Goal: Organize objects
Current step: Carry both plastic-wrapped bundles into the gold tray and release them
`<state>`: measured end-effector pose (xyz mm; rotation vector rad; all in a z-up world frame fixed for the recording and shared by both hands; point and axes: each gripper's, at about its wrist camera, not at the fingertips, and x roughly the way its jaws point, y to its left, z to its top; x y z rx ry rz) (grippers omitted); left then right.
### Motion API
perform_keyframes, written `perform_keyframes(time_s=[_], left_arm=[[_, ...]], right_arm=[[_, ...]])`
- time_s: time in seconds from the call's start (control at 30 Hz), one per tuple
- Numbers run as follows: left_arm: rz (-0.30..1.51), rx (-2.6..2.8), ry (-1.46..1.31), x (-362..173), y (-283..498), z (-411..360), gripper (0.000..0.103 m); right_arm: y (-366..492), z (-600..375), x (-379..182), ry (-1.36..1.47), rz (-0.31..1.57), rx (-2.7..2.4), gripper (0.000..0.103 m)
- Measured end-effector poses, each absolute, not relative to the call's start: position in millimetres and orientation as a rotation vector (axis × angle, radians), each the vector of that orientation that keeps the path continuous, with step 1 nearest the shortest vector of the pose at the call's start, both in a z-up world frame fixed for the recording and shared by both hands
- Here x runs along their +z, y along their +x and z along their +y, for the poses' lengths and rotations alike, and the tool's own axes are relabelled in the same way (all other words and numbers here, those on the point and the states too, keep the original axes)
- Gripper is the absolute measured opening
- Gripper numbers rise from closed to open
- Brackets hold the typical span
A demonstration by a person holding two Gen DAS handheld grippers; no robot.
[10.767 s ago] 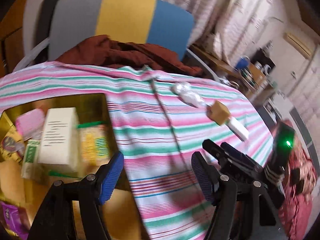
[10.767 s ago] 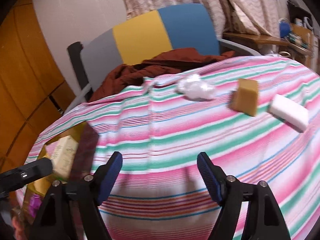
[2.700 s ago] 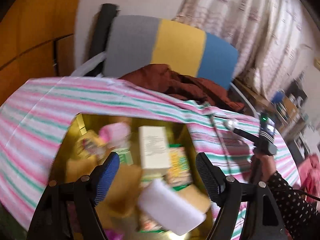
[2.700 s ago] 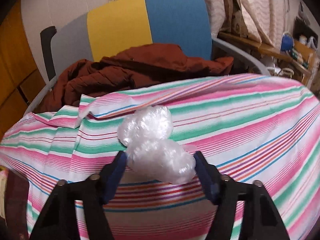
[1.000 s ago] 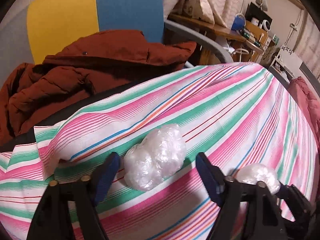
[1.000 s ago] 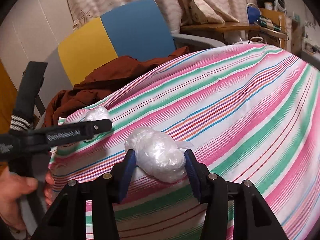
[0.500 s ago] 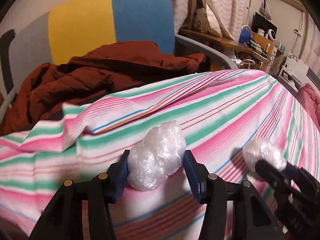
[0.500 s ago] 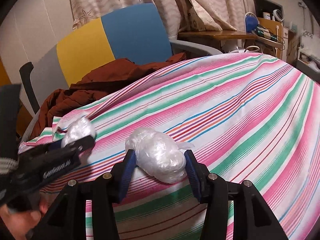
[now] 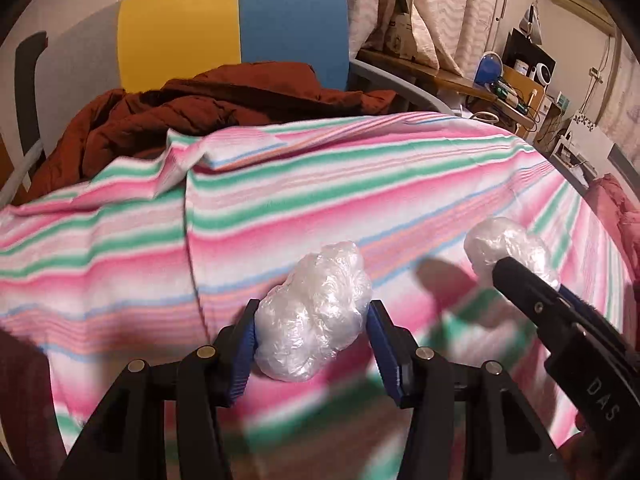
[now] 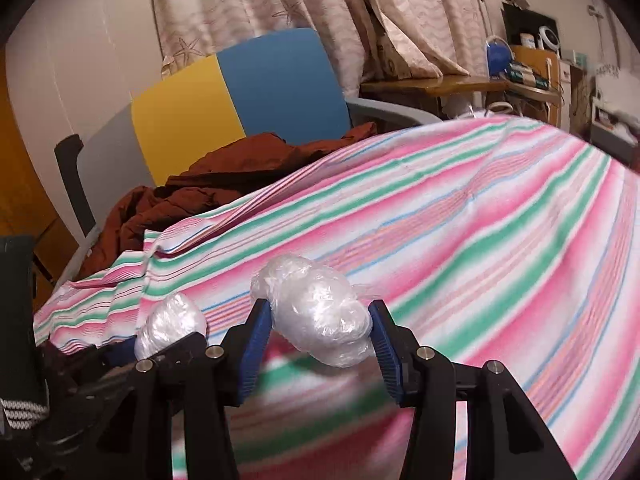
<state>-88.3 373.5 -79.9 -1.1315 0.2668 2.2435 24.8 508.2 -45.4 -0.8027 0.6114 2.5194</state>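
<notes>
Two crumpled clear plastic wads are held above the striped tablecloth (image 9: 360, 184). My left gripper (image 9: 312, 336) is shut on one plastic wad (image 9: 316, 316), its blue pads pressing both sides. In the right wrist view, my right gripper (image 10: 318, 332) is shut on the other plastic wad (image 10: 320, 312). That second wad (image 9: 504, 244) shows at the right of the left wrist view, with the right gripper's black finger in front of it. The left gripper's wad (image 10: 170, 324) appears low at the left of the right wrist view.
A chair (image 9: 232, 28) with grey, yellow and blue panels stands behind the table, with a brown jacket (image 9: 180, 112) heaped on its seat. The tablecloth has a raised fold (image 9: 188, 160) near the far edge. Cluttered shelves (image 9: 516, 80) and curtains fill the right background.
My left gripper closed on its wad a second ago and has since carried it across the cloth. The right gripper kept its wad and shifted sideways, now closer to the left one.
</notes>
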Motion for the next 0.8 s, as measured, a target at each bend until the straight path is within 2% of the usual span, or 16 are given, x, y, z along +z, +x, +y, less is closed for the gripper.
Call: perform_keyframes(time_s=[0.2,0.43,0.57,0.8], left_arm=[[0.185,2.199,-1.156,-74.5,-56.7,346.1,0.053],[0.090,2.159,-1.112,-53.4,-20.8,310.4,0.053],[0.042,2.158,-1.056,-33.5,-3.3,283.5,0.053],[0.030,2.207,-1.008,-19.5,14.9,228.6,0.053]], right_arm=[[53.4,496.5,-46.8,-0.792,0.724,2.503,0.051],[76.8,464.1,-39.0,-0.820,0.715,2.550,0.051],[90.1,450.1,-33.9,-0.814,0.789,2.566,0.051],[93.1,415.3,-16.5,-0.823,0.818,2.656,0.051]])
